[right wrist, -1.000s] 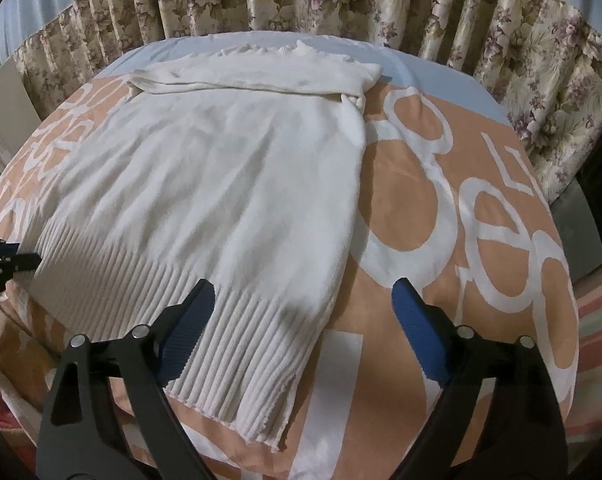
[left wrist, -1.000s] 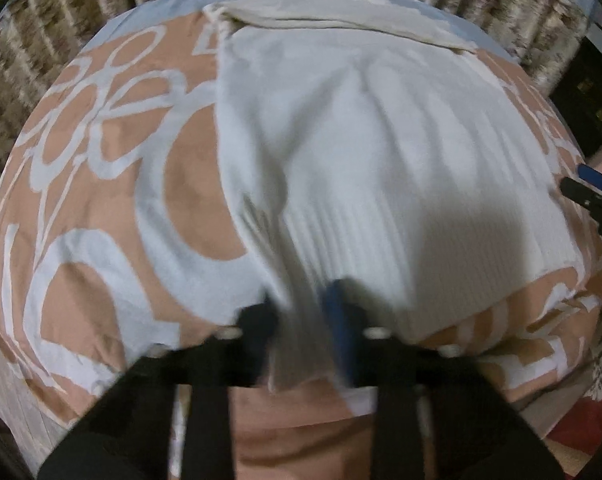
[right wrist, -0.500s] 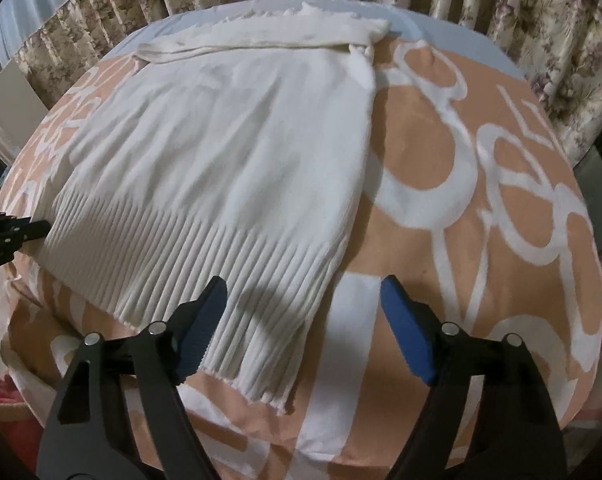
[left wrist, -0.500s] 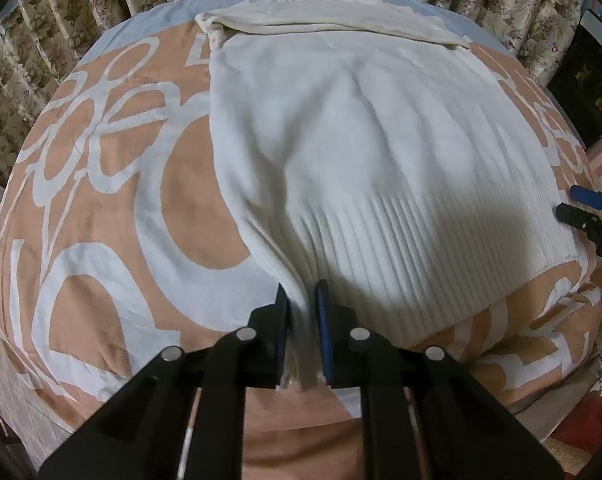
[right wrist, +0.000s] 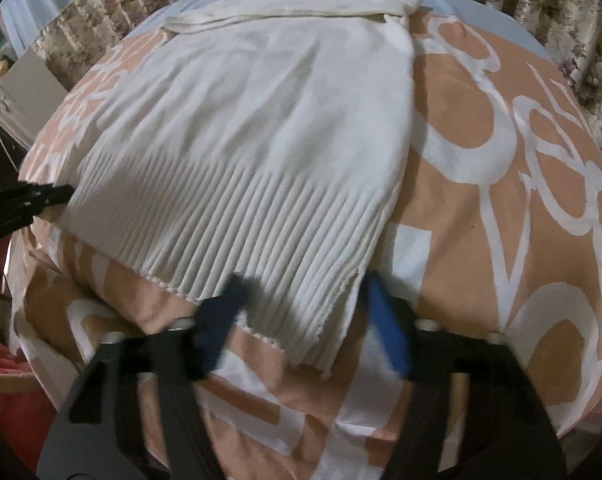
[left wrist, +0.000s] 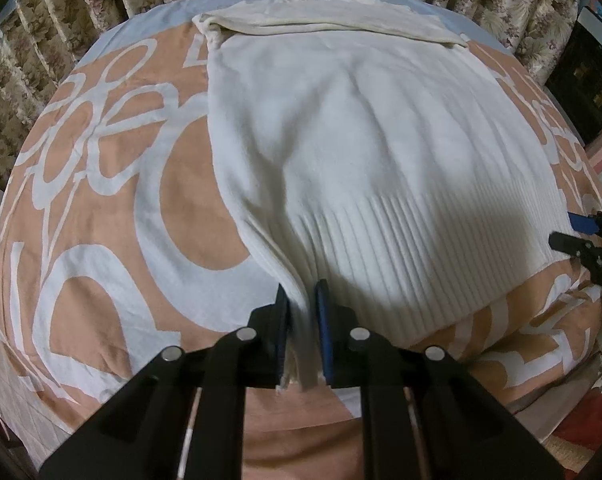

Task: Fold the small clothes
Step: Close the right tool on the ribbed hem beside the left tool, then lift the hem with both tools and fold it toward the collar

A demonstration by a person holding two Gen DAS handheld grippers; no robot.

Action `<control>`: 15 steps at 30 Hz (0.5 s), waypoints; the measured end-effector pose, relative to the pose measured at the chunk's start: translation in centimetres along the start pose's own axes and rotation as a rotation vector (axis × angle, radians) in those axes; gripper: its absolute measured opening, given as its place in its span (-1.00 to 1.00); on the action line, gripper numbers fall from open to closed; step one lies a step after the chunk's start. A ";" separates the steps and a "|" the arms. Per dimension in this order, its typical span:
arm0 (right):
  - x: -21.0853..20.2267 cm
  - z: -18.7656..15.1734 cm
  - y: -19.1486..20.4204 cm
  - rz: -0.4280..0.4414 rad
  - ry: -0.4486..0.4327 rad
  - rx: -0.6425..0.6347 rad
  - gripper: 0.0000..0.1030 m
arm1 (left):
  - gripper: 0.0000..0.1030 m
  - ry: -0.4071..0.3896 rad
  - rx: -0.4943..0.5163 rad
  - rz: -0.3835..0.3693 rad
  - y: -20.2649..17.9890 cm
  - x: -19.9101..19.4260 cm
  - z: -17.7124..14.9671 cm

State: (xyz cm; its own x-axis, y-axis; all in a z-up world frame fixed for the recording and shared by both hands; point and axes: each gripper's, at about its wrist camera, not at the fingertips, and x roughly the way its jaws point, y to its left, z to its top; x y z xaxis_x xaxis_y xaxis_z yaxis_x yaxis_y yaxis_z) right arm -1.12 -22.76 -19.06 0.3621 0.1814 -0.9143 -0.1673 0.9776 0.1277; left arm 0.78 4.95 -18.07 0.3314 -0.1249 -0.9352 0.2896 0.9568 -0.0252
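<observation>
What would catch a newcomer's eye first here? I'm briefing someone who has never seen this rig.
The white knit sweater spread flat across the middle of the orange-and-white patterned bedspread, its sleeves folded across the far end. Next, the left gripper pinching the sweater's ribbed hem at its near left corner. Last, the right gripper, open and straddling the hem's near right corner.

We count one white sweater (left wrist: 373, 152) ahead of two grippers, the left gripper (left wrist: 303, 312) and the right gripper (right wrist: 301, 312), on one patterned bedspread (left wrist: 113, 208), with one curtain (left wrist: 101, 4) beyond.
</observation>
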 end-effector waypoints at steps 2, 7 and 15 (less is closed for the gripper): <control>-0.1 0.3 -0.3 0.039 0.000 0.004 -0.55 | -0.74 -0.002 0.007 -0.002 0.1 0.0 0.0; -0.1 0.8 0.4 0.031 -0.016 -0.039 -0.78 | -0.78 -0.014 0.011 -0.013 0.4 0.0 0.2; -0.7 2.2 0.2 0.053 -0.058 -0.037 -0.78 | -0.80 -0.071 0.015 -0.019 1.0 -0.7 1.4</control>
State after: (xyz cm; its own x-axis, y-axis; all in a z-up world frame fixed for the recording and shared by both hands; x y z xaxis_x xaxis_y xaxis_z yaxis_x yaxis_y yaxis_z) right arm 0.66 -22.47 -17.57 0.4044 0.2400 -0.8826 -0.2215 0.9619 0.1601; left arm 2.10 5.61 -16.92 0.3884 -0.1613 -0.9073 0.3091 0.9503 -0.0366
